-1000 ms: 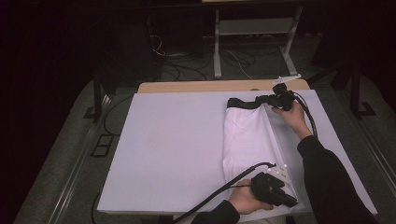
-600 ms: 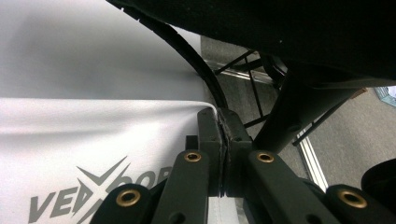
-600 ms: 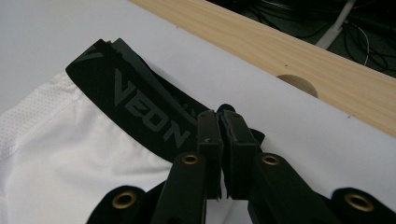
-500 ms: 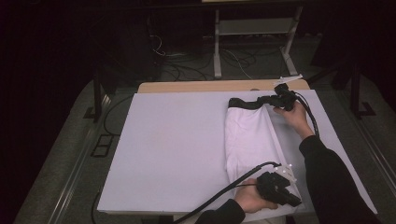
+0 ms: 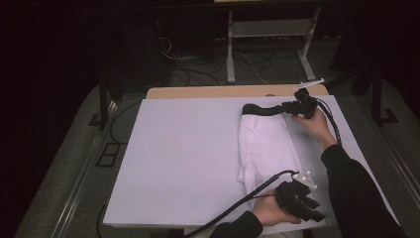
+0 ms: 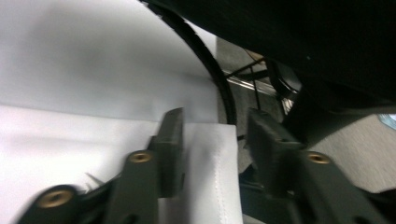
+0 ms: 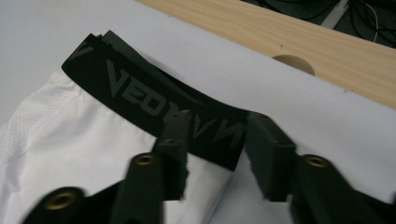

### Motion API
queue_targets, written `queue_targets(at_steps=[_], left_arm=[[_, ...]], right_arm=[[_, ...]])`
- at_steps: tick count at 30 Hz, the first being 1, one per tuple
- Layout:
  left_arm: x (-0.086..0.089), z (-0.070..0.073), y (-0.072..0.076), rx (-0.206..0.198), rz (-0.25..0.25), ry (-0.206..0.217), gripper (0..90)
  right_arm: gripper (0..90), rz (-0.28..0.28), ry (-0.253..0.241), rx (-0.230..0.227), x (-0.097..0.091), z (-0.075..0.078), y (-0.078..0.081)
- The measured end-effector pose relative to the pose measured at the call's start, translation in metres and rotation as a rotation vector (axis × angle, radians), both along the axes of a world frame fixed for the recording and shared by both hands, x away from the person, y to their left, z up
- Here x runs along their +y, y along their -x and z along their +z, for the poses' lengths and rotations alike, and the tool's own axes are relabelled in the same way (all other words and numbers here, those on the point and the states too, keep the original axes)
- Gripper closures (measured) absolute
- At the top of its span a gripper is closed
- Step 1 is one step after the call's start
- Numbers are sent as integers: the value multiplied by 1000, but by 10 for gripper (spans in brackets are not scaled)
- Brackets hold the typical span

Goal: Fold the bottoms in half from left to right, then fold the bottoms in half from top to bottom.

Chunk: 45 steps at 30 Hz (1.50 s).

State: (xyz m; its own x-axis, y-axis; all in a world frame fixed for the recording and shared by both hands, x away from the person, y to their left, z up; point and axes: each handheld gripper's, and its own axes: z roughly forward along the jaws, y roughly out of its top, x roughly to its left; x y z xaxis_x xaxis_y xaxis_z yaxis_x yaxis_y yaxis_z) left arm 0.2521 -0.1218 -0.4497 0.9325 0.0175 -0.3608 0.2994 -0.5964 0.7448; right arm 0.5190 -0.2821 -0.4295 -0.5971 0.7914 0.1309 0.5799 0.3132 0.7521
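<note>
- The folded white shorts (image 5: 267, 146) lay right of centre in the high view on the white sheet (image 5: 183, 148), black waistband (image 5: 260, 110) at the far end.
- Your right gripper (image 5: 297, 105), upper right, arm stretched forward, had just been opening; its jaws stood apart astride the waistband's corner (image 7: 219, 135), released.
- Your left gripper (image 5: 299, 196), lower right, hand curled beneath it, had just been opening too; the shorts' hem (image 6: 210, 172) lay between the parted jaws, ungripped.

Both grippers' jaws have just been opening. The left gripper (image 6: 212, 140) now stands parted with the white shorts' (image 5: 267, 144) hem edge between its jaws; the right gripper (image 7: 215, 135) stands parted astride the black waistband (image 7: 154, 102).
</note>
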Motion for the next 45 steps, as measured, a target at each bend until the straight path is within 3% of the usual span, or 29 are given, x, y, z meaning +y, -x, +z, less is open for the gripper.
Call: queue_targets(at_steps=[8, 10, 12, 15, 19, 23, 32, 37, 45], left_arm=[[8, 8, -4, 6, 51, -4, 232], [10, 10, -6, 16, 60, 2, 201], [13, 12, -8, 23, 67, 12, 167], [18, 16, -10, 22, 74, 28, 110], [23, 21, -12, 19, 82, 36, 0], [30, 26, -14, -12, 96, 38, 0], [57, 31, -25, -41, 170, 56, 0], [72, 36, -35, -72, 215, 60, 0], [85, 37, -48, -95, 245, 58, 0]], right_arm=[[229, -1, -64, 32, -10, 1, 11], [133, -5, -66, 26, -11, 1, 14], [122, -9, -80, 20, -11, 3, 17], [11, -20, -73, 9, -10, 8, 22], [0, -25, -86, 1, -10, 11, 27], [0, -35, -102, -9, -12, 13, 34], [0, -35, -81, 7, -11, 11, 44], [0, -32, -86, -15, -9, 12, 50], [0, -17, -97, -25, -6, 12, 56]])
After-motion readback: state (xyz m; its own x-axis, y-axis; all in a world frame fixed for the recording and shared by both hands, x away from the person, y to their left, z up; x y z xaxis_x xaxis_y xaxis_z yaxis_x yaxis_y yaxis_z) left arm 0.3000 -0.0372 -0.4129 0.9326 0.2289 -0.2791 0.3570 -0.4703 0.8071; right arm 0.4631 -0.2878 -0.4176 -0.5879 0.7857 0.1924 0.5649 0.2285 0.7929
